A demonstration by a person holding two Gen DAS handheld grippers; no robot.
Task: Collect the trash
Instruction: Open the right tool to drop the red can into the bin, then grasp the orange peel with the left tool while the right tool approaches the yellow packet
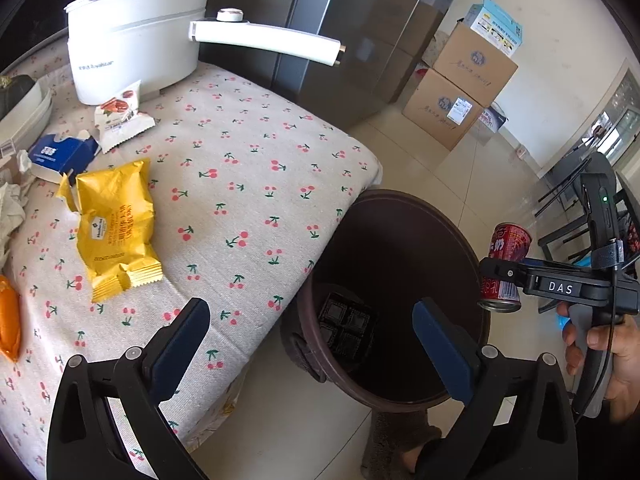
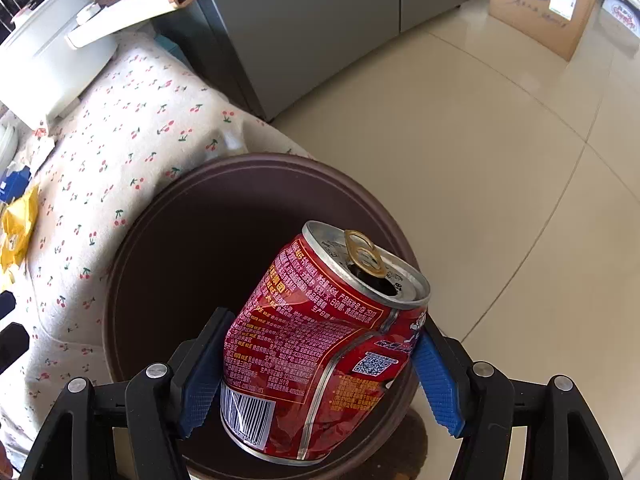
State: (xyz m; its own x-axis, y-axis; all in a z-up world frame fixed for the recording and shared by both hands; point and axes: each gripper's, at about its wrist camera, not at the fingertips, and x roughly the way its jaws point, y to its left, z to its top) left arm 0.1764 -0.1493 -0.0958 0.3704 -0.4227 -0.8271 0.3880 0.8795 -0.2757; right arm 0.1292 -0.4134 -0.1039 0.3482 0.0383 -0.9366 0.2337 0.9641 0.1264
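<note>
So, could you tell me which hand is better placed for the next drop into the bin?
The right. The right gripper already holds the dented red can over the brown bin, while the left gripper hangs there with jaws open and empty.
</note>
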